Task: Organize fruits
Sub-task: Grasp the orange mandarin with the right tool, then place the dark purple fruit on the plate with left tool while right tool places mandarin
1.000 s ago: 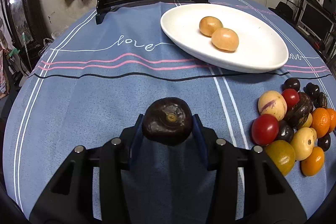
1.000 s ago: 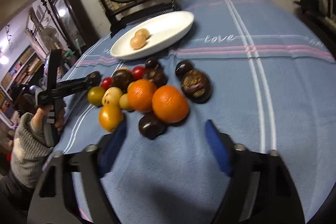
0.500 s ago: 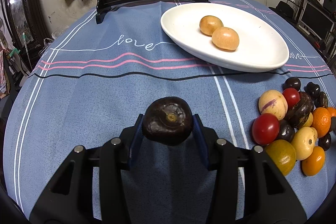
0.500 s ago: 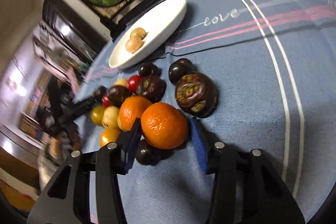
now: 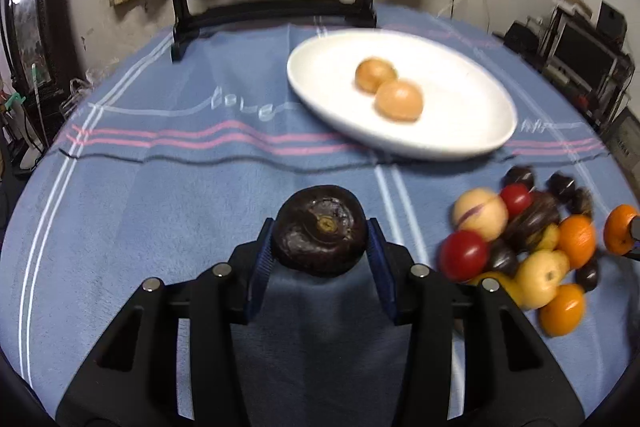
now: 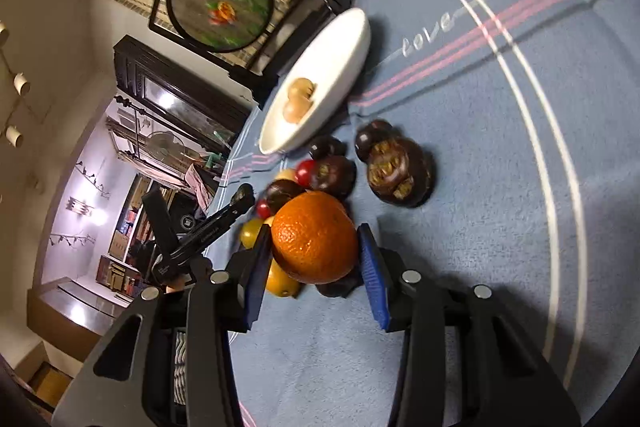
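Two pale brown fruits (image 5: 388, 89) lie touching each other in the white dish (image 5: 472, 131), which sits toward the far right of the worktop (image 5: 168, 211) on its blue cloth; by the look of it that is all that has been sorted so far. Most of the work is left: a heap of fruit (image 5: 532, 239) lies at the near right edge of the worktop, just in front of the dish, with red, yellow, orange and dark pieces packed together.

Both hands are loaded. The left gripper (image 5: 320, 255) has its jaws partly closed on a dark round fruit (image 5: 320, 231), the blue pads pressing its sides, held above bare cloth near the middle of the worktop and well apart from the dish. The right gripper (image 6: 316, 267) has an orange (image 6: 314, 237) between its jaws, which are closing; the left pad touches the peel and the right one seems to sit against it or just beside it, so I take the grip as made or nearly so. The orange hangs over the near side of the heap, whether clear of the fruit beneath I cannot tell.

Judging from this, each hand is at the carry stage of one piece. Where the dark fruit and the orange belong is not shown; only the dish is in view as a place to put them, and it has plenty of room.
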`<state>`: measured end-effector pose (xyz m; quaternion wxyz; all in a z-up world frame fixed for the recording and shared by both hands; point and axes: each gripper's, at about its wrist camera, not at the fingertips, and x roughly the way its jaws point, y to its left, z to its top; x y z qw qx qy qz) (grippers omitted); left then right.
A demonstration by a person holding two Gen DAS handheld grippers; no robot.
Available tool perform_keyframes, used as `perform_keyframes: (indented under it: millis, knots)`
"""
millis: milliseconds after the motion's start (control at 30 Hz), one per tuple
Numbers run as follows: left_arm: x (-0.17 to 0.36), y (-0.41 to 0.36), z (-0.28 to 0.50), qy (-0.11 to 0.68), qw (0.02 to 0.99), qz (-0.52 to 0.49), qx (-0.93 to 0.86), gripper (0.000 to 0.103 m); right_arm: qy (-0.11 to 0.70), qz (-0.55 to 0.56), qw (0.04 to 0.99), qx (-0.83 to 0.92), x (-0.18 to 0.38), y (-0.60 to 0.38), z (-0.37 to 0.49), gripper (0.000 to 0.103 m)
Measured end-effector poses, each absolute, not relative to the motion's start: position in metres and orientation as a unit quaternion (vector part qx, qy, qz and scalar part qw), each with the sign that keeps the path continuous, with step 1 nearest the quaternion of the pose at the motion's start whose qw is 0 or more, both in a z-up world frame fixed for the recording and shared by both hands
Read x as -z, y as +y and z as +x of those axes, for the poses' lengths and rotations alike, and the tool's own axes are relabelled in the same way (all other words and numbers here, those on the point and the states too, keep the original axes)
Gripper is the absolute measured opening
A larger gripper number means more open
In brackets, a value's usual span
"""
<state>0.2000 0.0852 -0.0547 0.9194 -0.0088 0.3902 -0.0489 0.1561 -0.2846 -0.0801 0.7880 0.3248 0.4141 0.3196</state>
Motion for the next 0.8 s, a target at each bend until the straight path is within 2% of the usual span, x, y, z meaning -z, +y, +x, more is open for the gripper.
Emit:
perform_keyframes:
  millis: [300,633,800]
  knots:
    - [0.011,0.067,0.263,0.377,0.925,-0.023,0.051,0.046,0.355,0.238,0.847,-0.316,-0.005,-0.243,0.233,0.043]
    - [0.042,0.052,0.312,0.402,0.915,0.007,0.039,0.046,0.412,0.166,0.850,-0.284,0.035,-0.179,0.322,0.044]
    - [0.039,0.051,0.316,0.390,0.920,0.000,0.051,0.060,0.425,0.146,0.856,-0.256,0.041,-0.176,0.330,0.046]
